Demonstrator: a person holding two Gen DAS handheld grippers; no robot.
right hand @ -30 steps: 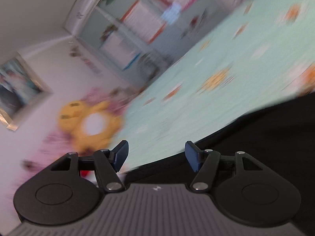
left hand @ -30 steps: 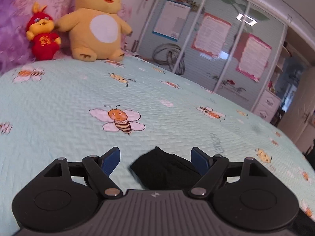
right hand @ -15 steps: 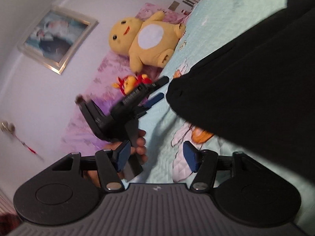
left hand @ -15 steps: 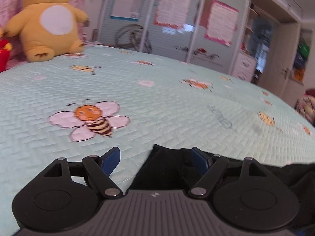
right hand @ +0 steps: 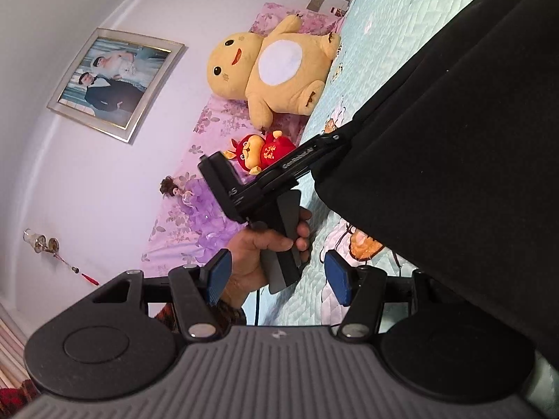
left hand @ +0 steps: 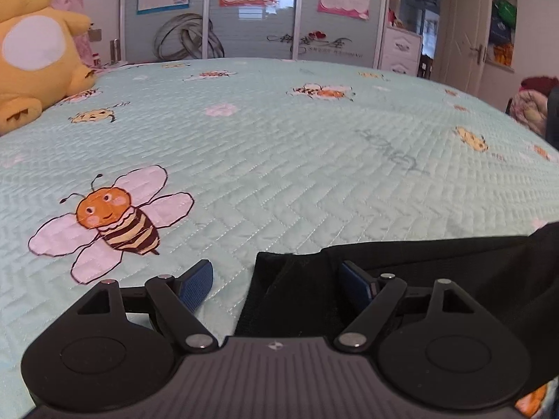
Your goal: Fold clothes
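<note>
- Pale green quilted bedspread [left hand: 314, 160], printed with cartoon bees, covers one bed that fills most of the left wrist view; wardrobe doors [left hand: 251, 14] with pinned sheets stand at the far side, and one open door lies far right.
- One black garment [left hand: 436, 262] lies on the bed at the near right of the left wrist view. Its visible edge runs left to right across the picture, and a corner at its left end points toward the large bee print [left hand: 111, 220].
- In the right wrist view the same garment [right hand: 454, 146] fills the right side as one broad dark sheet, its edge running diagonally from upper right to lower middle.
- One big yellow plush toy [right hand: 276, 70] sits at the head of the bed, with one small red plush toy [right hand: 262, 150] just beside it.
- One framed photo [right hand: 115, 83] hangs on the wall.
- Left tool [left hand: 279, 281]: blue pads wide apart, the garment's corner between them, lying over the right pad and clear of the left one; not clamped.
- Right tool [right hand: 277, 276]: pads apart, nothing between them; the garment hangs just to its right.
- One hand [right hand: 265, 244] holds the left tool's grip.
</note>
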